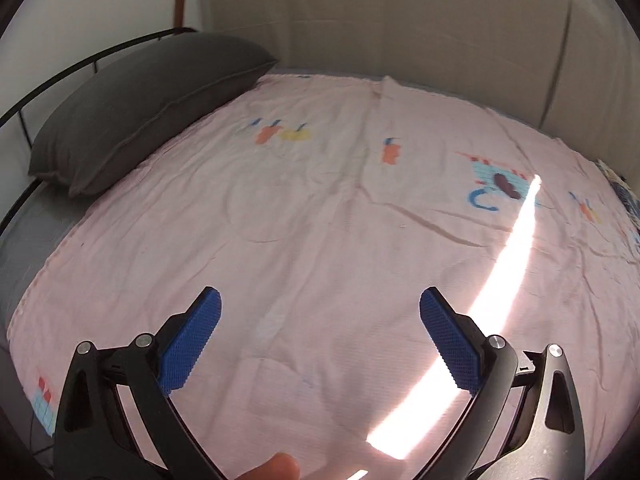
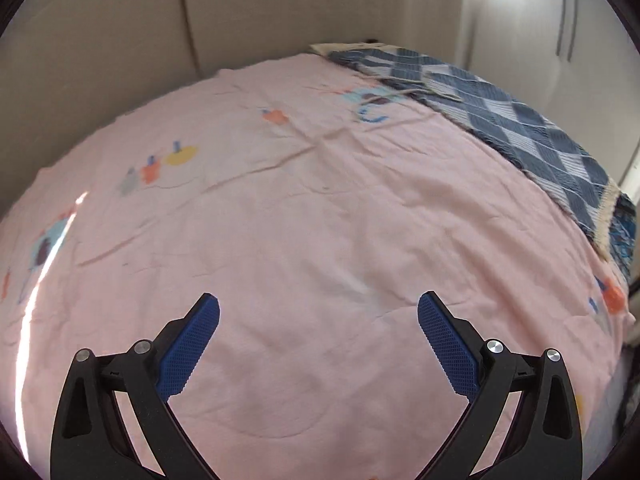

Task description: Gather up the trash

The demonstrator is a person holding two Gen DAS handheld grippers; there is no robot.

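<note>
While both of my grippers hang over the bed, I see no trash that I can pick out for certain on the pink sheet [image 1: 304,216]; only a tiny pale speck [image 1: 402,225] lies near its middle in the left view, too small to identify. Starting at the left, a dark grey pillow [image 1: 140,108] rests at the head of the bed against a thin black rail [image 1: 92,50]. My left gripper [image 1: 320,308] stands wide apart with nothing between its blue pads [image 1: 192,344], and a fingertip [image 1: 272,466] shows at the bottom edge. A bright strip of sunlight [image 1: 496,280] crosses the sheet. My right gripper [image 2: 318,308] is likewise spread and empty. Further right, a blue checked blanket [image 2: 520,128] lies along the sheet's edge.
</note>
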